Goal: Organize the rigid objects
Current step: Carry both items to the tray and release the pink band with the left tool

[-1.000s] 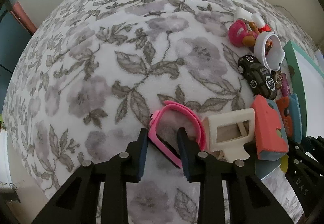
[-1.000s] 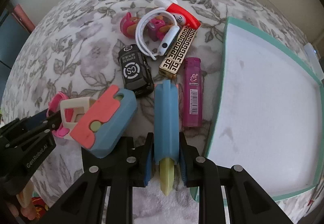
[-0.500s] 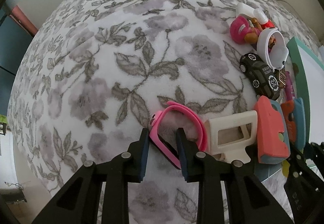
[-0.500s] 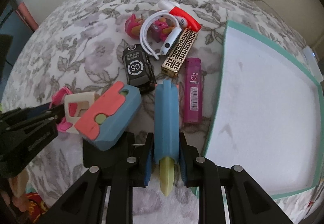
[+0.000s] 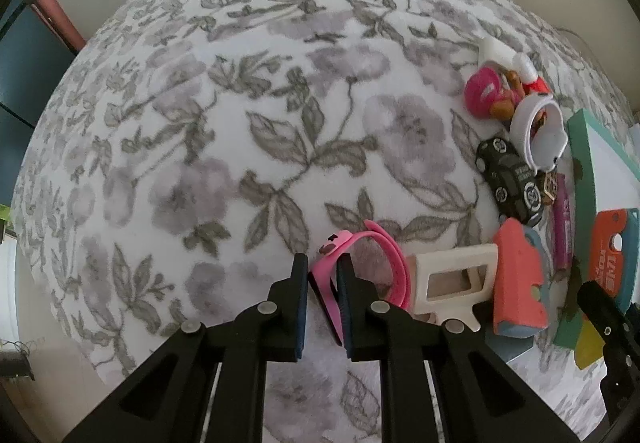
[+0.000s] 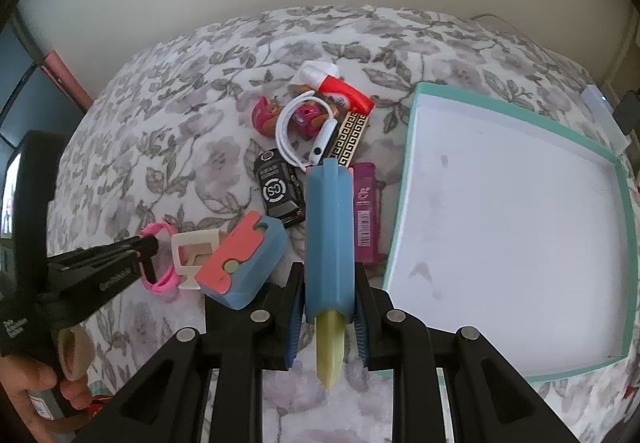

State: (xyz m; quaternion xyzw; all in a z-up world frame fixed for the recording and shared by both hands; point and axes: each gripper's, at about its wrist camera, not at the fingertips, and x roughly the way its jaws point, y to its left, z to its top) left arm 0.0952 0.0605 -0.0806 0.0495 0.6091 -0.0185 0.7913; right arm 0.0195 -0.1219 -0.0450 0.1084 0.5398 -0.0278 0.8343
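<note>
A pink wristband (image 5: 394, 263) stands on edge on the flowered cloth, and my left gripper (image 5: 322, 295) is shut on its near strap. The right wrist view shows the same band (image 6: 160, 231) at the left gripper (image 6: 148, 255). My right gripper (image 6: 328, 307) is shut on a long blue tool (image 6: 329, 235) with a yellowish tip, held above the cloth. Its far end points at the pile of small objects. In the left wrist view this tool (image 5: 612, 247) shows an orange face at the right edge.
A teal-rimmed white tray (image 6: 401, 195) lies to the right. The pile holds a black toy car (image 6: 278, 189), purple lighter (image 6: 365, 215), gold lighter (image 6: 350, 137), white band (image 6: 288, 123), pink doll (image 6: 266, 115), coral-and-blue block (image 6: 244, 263) and cream frame (image 6: 192, 251).
The left jaws have closed onto the pink wristband, which now stands more upright. The right gripper has risen with the blue tool, so the pile and tray look farther away.
</note>
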